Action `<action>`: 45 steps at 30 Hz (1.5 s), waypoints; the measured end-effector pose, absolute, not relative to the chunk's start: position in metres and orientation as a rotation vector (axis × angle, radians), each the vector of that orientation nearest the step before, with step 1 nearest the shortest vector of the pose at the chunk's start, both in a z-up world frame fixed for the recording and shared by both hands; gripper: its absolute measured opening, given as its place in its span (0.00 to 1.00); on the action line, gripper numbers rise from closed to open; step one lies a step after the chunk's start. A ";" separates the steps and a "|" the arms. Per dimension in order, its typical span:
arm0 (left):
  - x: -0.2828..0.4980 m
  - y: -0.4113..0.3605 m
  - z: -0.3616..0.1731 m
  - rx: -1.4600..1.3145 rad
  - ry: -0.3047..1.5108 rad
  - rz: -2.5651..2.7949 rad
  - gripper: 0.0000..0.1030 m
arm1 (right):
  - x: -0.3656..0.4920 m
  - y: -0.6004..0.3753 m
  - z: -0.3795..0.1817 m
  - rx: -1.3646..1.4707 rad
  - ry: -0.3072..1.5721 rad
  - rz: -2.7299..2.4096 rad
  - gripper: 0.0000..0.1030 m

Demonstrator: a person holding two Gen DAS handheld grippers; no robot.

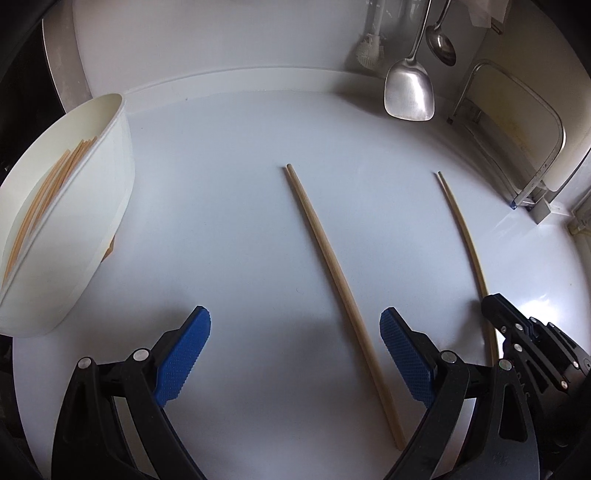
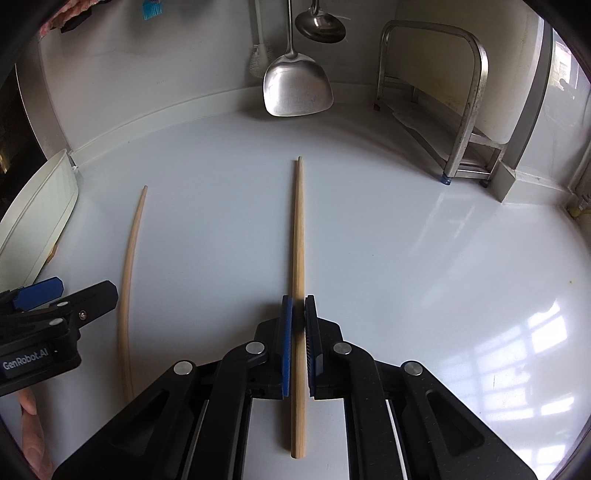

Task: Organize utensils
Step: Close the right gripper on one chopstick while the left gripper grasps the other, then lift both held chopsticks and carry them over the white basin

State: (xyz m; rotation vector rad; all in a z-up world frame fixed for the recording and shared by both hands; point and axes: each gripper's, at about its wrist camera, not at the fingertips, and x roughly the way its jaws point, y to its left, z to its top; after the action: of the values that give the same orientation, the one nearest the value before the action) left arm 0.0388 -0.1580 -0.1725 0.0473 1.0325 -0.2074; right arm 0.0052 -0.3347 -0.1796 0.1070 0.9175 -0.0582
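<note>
1. Judged from the scene, the job is partly done: several pale wooden chopsticks (image 1: 44, 192) already lie inside the white oval plastic container (image 1: 107, 206) at the left of the left wrist view.
2. Two chopstick pairs remain on the white surface (image 2: 406, 258). The right gripper (image 2: 298, 347) is closed on the centre wooden chopstick pair (image 2: 297, 236); the left gripper (image 1: 295, 354) is spread wide and empty, with the other wooden chopstick pair (image 1: 332, 280) between its fingers.
3. Upper frame: a hanging steel spatula (image 2: 295, 88), steel ladle (image 2: 320, 26) and metal rack (image 2: 469, 110), all well clear of the path towards the container.
</note>
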 end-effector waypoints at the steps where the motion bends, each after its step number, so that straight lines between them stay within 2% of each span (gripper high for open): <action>1: 0.039 -0.159 -0.176 0.051 1.037 -0.203 0.89 | 0.004 -0.334 -0.179 0.103 0.918 -0.059 0.07; 12: 0.036 -0.160 -0.185 0.093 1.015 -0.172 0.88 | 0.004 -0.335 -0.179 0.108 0.920 -0.057 0.07; 14: 0.037 -0.160 -0.185 0.094 1.008 -0.169 0.86 | 0.005 -0.336 -0.178 0.107 0.921 -0.057 0.07; 16: 0.037 -0.160 -0.184 0.095 0.999 -0.170 0.82 | 0.006 -0.336 -0.178 0.106 0.922 -0.057 0.12; 17: 0.033 -0.159 -0.182 0.097 0.995 -0.172 0.79 | 0.007 -0.337 -0.178 0.104 0.922 -0.057 0.17; 18: 0.035 -0.160 -0.182 0.099 0.992 -0.174 0.75 | 0.008 -0.336 -0.178 0.101 0.923 -0.056 0.19; 19: 0.035 -0.161 -0.181 0.100 0.990 -0.175 0.73 | 0.008 -0.337 -0.178 0.095 0.923 -0.057 0.19; 22: 0.035 -0.163 -0.179 0.105 0.982 -0.184 0.59 | 0.011 -0.335 -0.179 0.069 0.923 -0.058 0.19; 24: 0.033 -0.166 -0.178 0.111 0.977 -0.197 0.40 | 0.013 -0.333 -0.179 0.043 0.923 -0.059 0.19; 25: 0.032 -0.167 -0.177 0.114 0.975 -0.205 0.34 | 0.013 -0.332 -0.180 0.038 0.923 -0.058 0.16; 26: 0.031 -0.168 -0.176 0.119 0.975 -0.212 0.23 | 0.014 -0.332 -0.180 0.039 0.923 -0.053 0.08; 27: 0.031 -0.170 -0.176 0.124 0.977 -0.217 0.12 | 0.014 -0.331 -0.179 0.036 0.924 -0.054 0.06; 28: 0.031 -0.171 -0.175 0.128 0.980 -0.222 0.07 | 0.015 -0.330 -0.179 0.031 0.925 -0.055 0.06; 39: 0.031 -0.163 -0.169 0.124 1.023 -0.259 0.07 | 0.013 -0.327 -0.172 0.063 0.945 -0.045 0.06; 45: 0.029 -0.144 -0.139 0.123 0.987 -0.282 0.07 | 0.009 -0.314 -0.147 0.055 0.916 -0.034 0.06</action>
State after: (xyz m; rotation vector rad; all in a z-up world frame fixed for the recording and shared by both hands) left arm 0.0290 -0.1440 -0.1394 0.1232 0.9870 -0.2823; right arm 0.0086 -0.3144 -0.1466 0.0549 0.9162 -0.0339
